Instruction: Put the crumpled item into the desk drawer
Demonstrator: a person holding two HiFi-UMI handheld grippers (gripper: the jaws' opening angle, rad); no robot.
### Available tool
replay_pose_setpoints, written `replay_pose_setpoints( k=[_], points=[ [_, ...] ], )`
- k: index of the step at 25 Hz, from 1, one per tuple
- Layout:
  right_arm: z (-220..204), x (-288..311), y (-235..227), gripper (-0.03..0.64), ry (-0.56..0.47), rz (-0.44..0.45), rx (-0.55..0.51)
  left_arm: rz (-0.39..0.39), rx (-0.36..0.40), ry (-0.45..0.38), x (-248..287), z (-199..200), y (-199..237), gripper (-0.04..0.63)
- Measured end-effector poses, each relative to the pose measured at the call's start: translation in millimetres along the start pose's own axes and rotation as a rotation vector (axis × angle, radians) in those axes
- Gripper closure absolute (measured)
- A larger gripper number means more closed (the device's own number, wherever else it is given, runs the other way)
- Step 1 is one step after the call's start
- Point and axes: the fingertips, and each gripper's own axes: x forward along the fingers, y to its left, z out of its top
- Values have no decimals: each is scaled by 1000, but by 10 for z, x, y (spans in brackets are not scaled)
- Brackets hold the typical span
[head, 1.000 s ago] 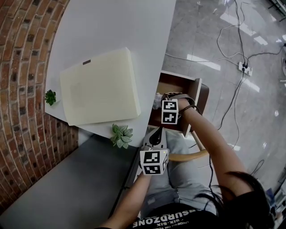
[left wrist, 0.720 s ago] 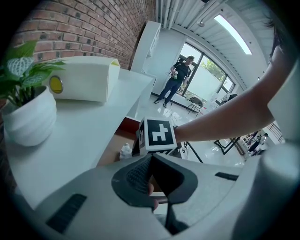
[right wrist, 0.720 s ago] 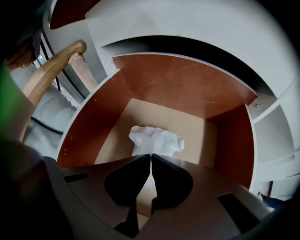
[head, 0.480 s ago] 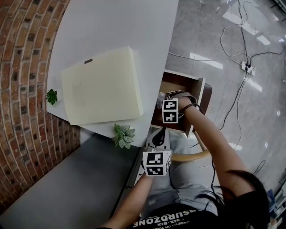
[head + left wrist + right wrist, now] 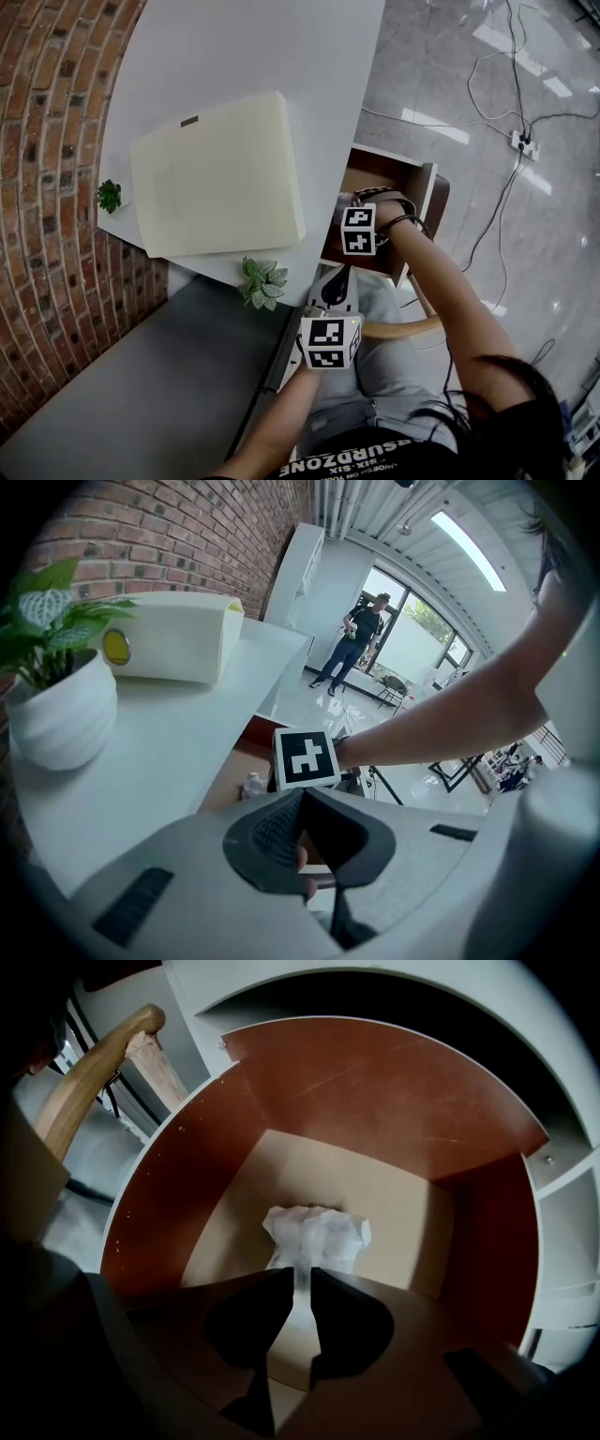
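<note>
Plainly, the crumpled paper (image 5: 317, 1235) is inside the open drawer (image 5: 178, 1185). A thin tail of it is pinched between the jaws of the right gripper (image 5: 300, 1283), which are clenched on it with only that white strip between them. The wad spreads out toward 12 o'clock of the jaw tips, over the tan drawer floor, and whether it rests on the floor cannot be told. The drawer's red-brown walls ring it, and a wooden chair arm (image 5: 94, 1063) curves past at 10 o'clock. In the head view the drawer sticks out from the white desk (image 5: 234, 56) at 3 o'clock of the cream box (image 5: 217, 178), with the right gripper's marker cube (image 5: 359, 230) over its mouth. The left gripper (image 5: 300, 797) sits at 6 o'clock of that cube, just off the desk edge, with its jaws pressed together on nothing. A potted plant (image 5: 262, 281) stands at 6 o'clock of the box near the desk's corner. A small plant (image 5: 110, 196) stands at 9 o'clock, against the brick wall (image 5: 47, 141). Cables (image 5: 487, 216) and a power strip (image 5: 521, 143) lie on the floor toward 1 o'clock of the drawer. Since a second ago almost nothing has changed: both grippers keep their places and the right one stays in the drawer. Only the whole head view has drifted slightly rightward.
</note>
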Motion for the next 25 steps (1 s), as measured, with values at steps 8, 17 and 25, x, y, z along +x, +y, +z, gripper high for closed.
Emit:
replay_pose_setpoints(
  k=[8,17,25],
  points=[
    [17,-77,-26,555,-15,-4,16,-9,-1,-9,-13,51,-31,591],
    [115,-492,-86,555,-109,-30,101,-26,-38,-24,-83,202,-72,591],
    [155,-879,-137,555,-210,-64,240,-65,-36,-38,-169,358,-190,591]
  ],
)
